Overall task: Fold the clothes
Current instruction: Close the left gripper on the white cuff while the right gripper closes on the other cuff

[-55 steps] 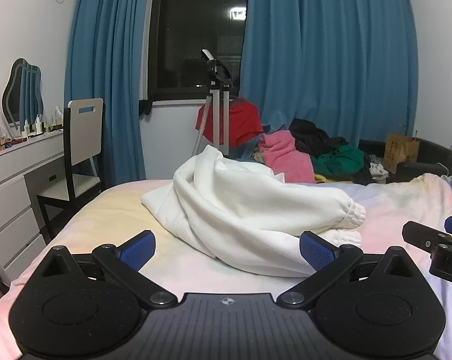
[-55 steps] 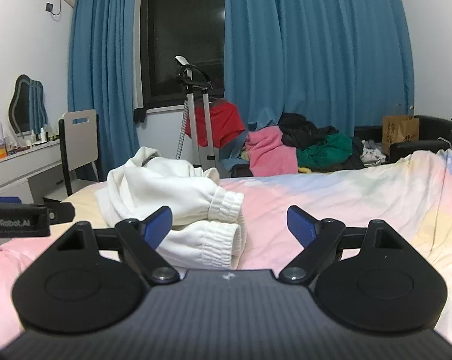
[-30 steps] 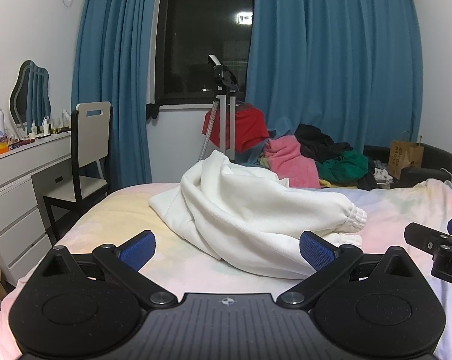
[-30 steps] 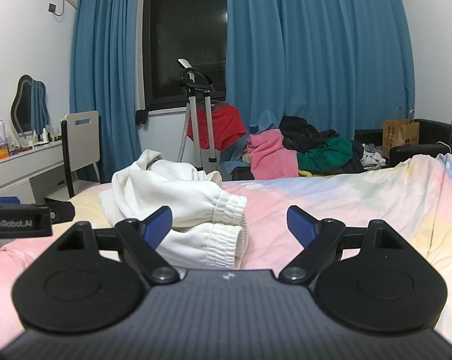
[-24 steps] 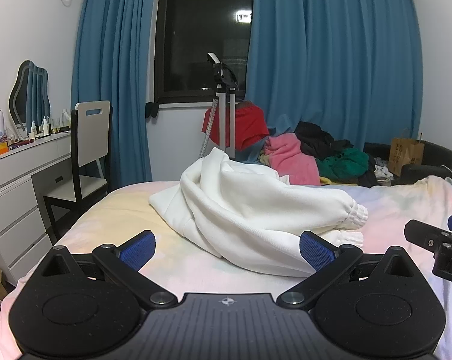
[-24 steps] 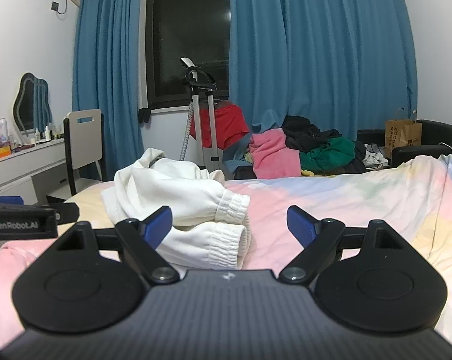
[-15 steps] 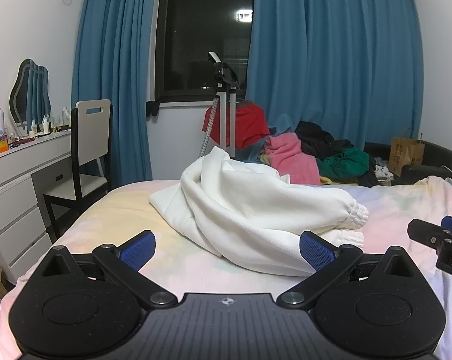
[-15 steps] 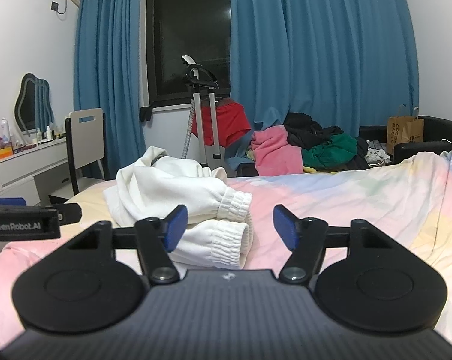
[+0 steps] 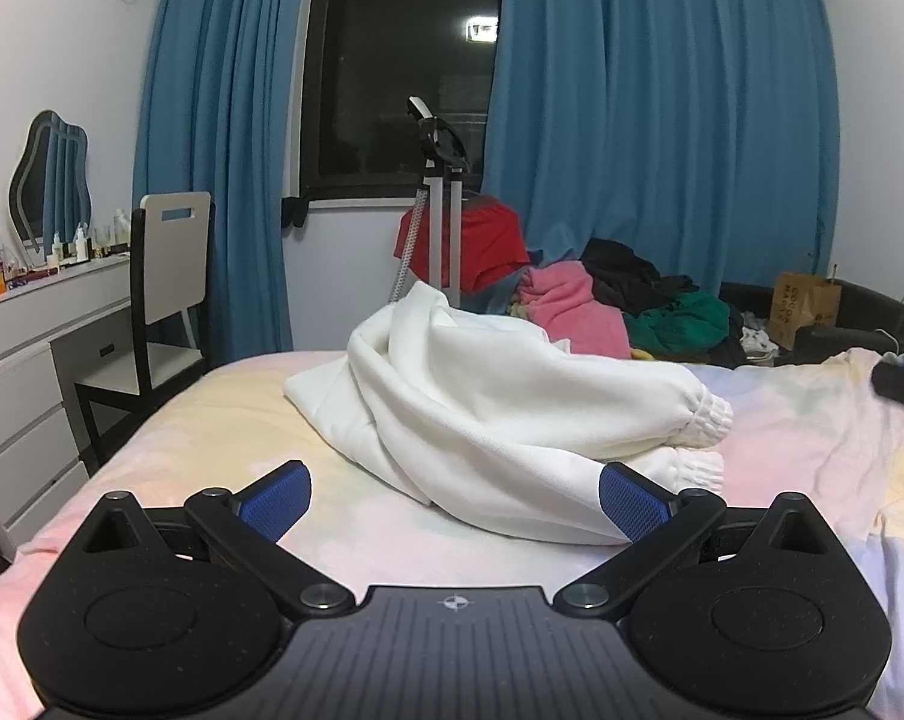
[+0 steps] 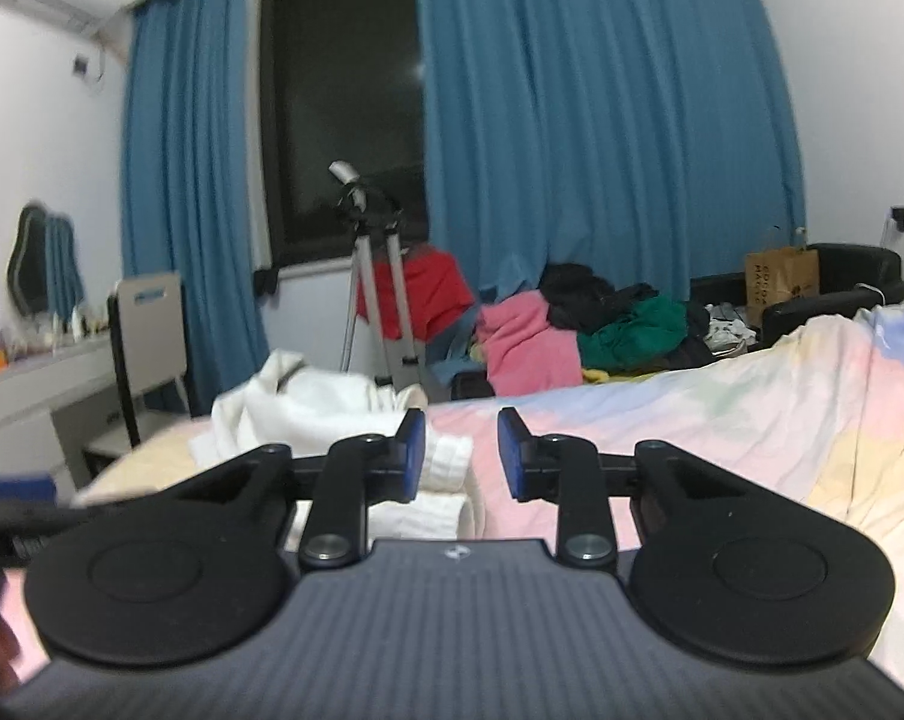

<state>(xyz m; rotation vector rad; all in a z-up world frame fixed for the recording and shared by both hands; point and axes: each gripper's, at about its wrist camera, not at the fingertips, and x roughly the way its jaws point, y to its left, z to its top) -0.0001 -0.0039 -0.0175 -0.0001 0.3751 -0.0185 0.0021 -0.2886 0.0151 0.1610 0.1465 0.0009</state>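
A crumpled white sweatshirt lies in the middle of the pastel bed, its ribbed cuffs pointing right. My left gripper hovers low over the bed in front of it, open wide, the garment's near edge showing between its blue pads. In the right wrist view the sweatshirt sits left of centre. My right gripper has its jaws closing, a narrow gap still left; a cuff shows in that gap beside the left pad, and I see no pad pressing on it.
A white dresser and chair stand left of the bed. Beyond the bed are a tripod, a red cloth and a heap of pink, black and green clothes. Blue curtains frame a dark window.
The right gripper's jaws have drawn in from wide open to a narrow gap, and its view has tilted and blurred. The left gripper and the sweatshirt have stayed put.
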